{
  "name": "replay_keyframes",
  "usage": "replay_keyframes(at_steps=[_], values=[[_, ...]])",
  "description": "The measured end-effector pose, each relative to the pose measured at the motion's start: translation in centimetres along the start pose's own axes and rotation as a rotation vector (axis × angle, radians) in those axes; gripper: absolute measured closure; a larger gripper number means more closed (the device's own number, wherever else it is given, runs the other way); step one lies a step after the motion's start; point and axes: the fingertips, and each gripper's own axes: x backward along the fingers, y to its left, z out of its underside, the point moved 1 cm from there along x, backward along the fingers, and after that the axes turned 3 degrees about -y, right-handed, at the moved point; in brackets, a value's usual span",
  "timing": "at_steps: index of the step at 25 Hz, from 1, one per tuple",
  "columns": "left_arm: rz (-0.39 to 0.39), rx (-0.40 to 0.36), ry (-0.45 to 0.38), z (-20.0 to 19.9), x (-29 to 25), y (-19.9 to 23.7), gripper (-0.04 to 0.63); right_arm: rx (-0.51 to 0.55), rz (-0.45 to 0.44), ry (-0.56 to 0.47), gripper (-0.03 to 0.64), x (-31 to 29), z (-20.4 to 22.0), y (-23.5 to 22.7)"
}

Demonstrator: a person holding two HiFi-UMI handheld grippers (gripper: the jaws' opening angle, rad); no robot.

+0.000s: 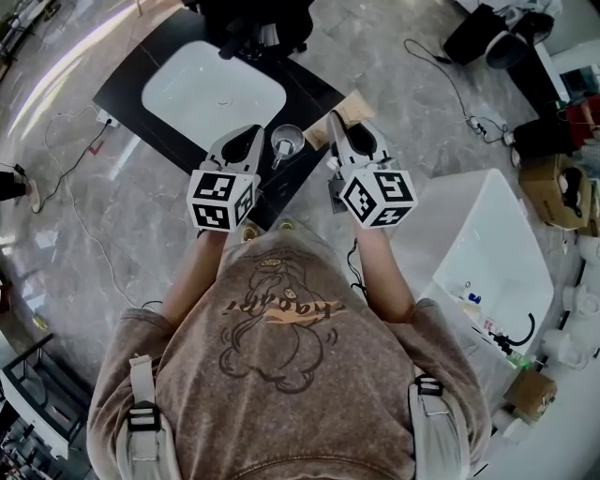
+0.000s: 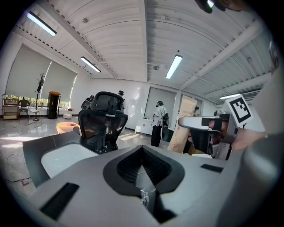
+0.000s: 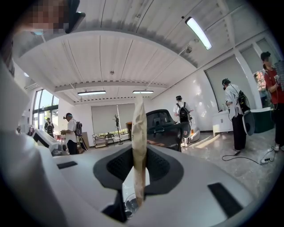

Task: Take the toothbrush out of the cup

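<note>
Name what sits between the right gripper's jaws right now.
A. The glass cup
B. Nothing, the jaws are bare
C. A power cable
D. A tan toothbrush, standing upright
D: in the right gripper view the tan toothbrush stands upright between the jaws of the right gripper, which are closed on it, while the head view shows the glass cup down on the black table.

The cup (image 1: 287, 142) stands at the near corner of the surface (image 1: 131, 98), in front of the basin (image 1: 211, 94) set into it; a chair (image 1: 253, 23) is behind the surface. The left tongs (image 1: 255, 133) grip the cup from its left. The right tongs (image 1: 336, 120), at its right, clamp the toothbrush (image 3: 139, 133) upright; a tub (image 1: 487, 253) lies further right.
</note>
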Motion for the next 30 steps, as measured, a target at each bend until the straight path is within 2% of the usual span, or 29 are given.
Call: replay_keyframes(at_steps=[5, 12, 17, 25, 30], values=[[0.025, -0.011, -0.002, -0.1, 0.5, -0.3, 0.578, -0.024, 0.079, -0.011, 0.534, 2.9, 1.6, 0.9], [0.08, 0.007, -0.003, -0.1, 1.7, 0.2, 0.578, -0.035, 0.104, -0.012, 0.534, 4.5, 4.1, 2.3], [0.091, -0.016, 0.001, 0.4, 2.2, 0.6, 0.578, -0.042, 0.129, 0.007, 0.534, 5.2, 5.5, 3.0], [0.048, -0.034, 0.0, 1.1, 4.1, 0.0, 0.578, -0.041, 0.065, 0.008, 0.534, 6.1, 6.2, 4.6], [0.002, -0.015, -0.019, 1.7, 5.9, -1.2, 0.578, -0.037, 0.02, 0.011, 0.534, 7.9, 6.8, 5.3]])
